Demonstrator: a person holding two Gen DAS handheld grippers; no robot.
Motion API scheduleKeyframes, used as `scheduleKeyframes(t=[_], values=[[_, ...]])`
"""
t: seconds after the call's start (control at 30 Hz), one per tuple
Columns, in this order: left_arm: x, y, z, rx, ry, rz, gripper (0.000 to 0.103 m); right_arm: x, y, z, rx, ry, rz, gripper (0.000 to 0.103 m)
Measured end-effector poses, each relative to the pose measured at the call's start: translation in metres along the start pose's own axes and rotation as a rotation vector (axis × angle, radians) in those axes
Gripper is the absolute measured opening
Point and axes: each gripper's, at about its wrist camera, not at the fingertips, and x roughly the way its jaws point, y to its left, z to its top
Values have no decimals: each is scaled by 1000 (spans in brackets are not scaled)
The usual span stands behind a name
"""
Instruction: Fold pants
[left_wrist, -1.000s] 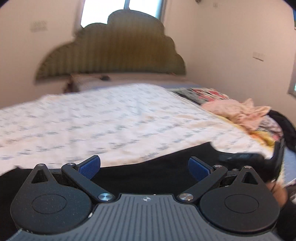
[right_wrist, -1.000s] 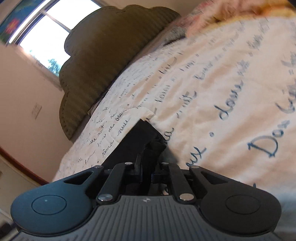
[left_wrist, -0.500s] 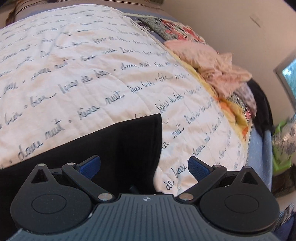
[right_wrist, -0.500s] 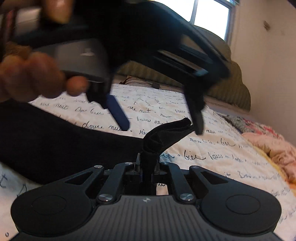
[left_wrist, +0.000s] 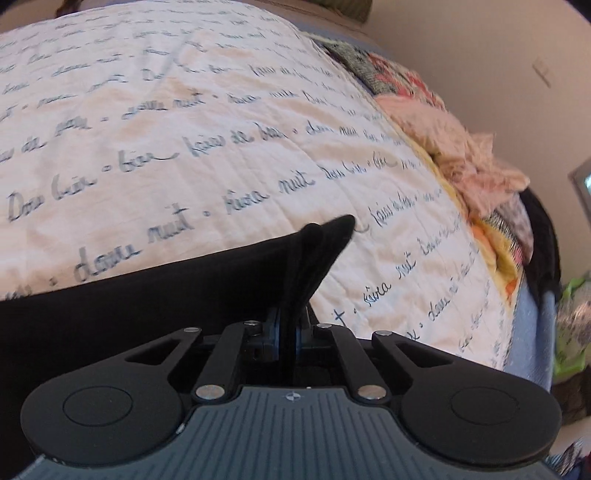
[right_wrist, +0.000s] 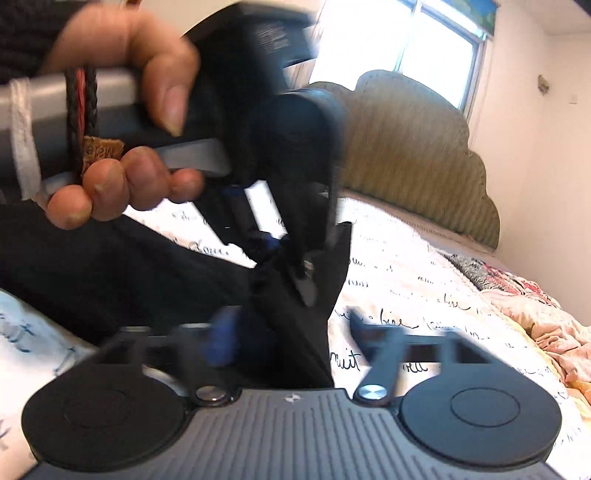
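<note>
Black pants (left_wrist: 147, 302) lie on a white quilt with blue script (left_wrist: 184, 129), one corner lifted into a peak. My left gripper (left_wrist: 287, 326) is shut on that corner, with the cloth pinched between its blue pads. The right wrist view shows the same left gripper (right_wrist: 284, 251), held by a hand (right_wrist: 110, 184), clamping the corner from above. My right gripper (right_wrist: 291, 328) is just below it, blurred, with its jaws opening. The black pants corner (right_wrist: 306, 332) still hangs between its spread fingers (right_wrist: 221, 332), and they do not press on it.
A heap of pink and patterned clothes (left_wrist: 472, 162) lies along the bed's right side, above the blue mattress edge (left_wrist: 532, 332). An olive scalloped headboard (right_wrist: 406, 155) and a bright window (right_wrist: 424, 48) stand at the far end.
My left gripper came down onto the pants corner and shut on it. My right gripper, shut on that corner before, has rolled upright and spread its jaws.
</note>
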Motion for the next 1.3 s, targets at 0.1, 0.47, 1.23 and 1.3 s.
scheduleKeyframes(t=[0.1, 0.47, 1.23, 1.3], values=[[-33, 28, -11, -57, -61, -23, 6, -24, -6, -5, 53, -41, 23, 82], [-158, 200, -86, -310, -173, 185, 5, -41, -13, -1, 205, 2, 130, 82], [-274, 256, -148, -459, -415, 112, 31, -12, 94, 70, 91, 43, 387, 82], [-283, 242, -147, -432, -482, 60, 38, 9, 82, 81, 257, 73, 449, 82]])
